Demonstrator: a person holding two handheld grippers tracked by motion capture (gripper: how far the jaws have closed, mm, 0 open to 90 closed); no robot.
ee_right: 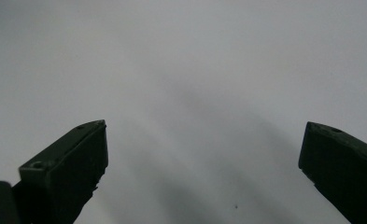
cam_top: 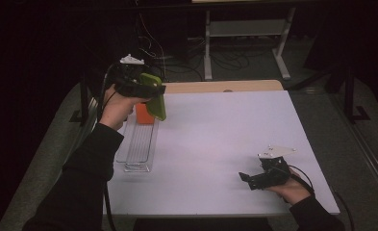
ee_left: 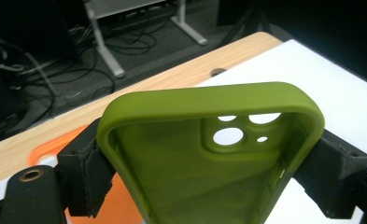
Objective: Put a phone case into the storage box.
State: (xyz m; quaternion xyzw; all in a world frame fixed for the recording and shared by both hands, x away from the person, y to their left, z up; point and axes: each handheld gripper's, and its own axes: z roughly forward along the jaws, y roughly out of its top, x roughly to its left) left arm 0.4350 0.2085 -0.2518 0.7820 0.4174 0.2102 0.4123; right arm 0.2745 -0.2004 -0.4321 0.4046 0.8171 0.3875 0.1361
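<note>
My left gripper (cam_top: 154, 90) is raised over the table's far left and is shut on a green phone case (cam_top: 154, 97). In the left gripper view the pads (ee_left: 85, 172) press on both long sides of the green phone case (ee_left: 209, 158), whose hollow inside and camera holes face the camera. Below it an orange case (cam_top: 144, 115) stands at the far end of a clear slotted rack (cam_top: 139, 144); the orange case (ee_left: 48, 149) also shows behind the left jaw. My right gripper (cam_top: 246, 178) is low over the front right of the table. In the right gripper view, my right gripper (ee_right: 202, 163) is open with nothing between its jaws.
The white table top (cam_top: 225, 134) stretches between the two hands. A wooden strip (cam_top: 225, 86) runs along its far edge. Beyond it on the floor stand a metal frame (cam_top: 244, 29) and loose cables (cam_top: 153, 48). The table's right edge is close to my right hand.
</note>
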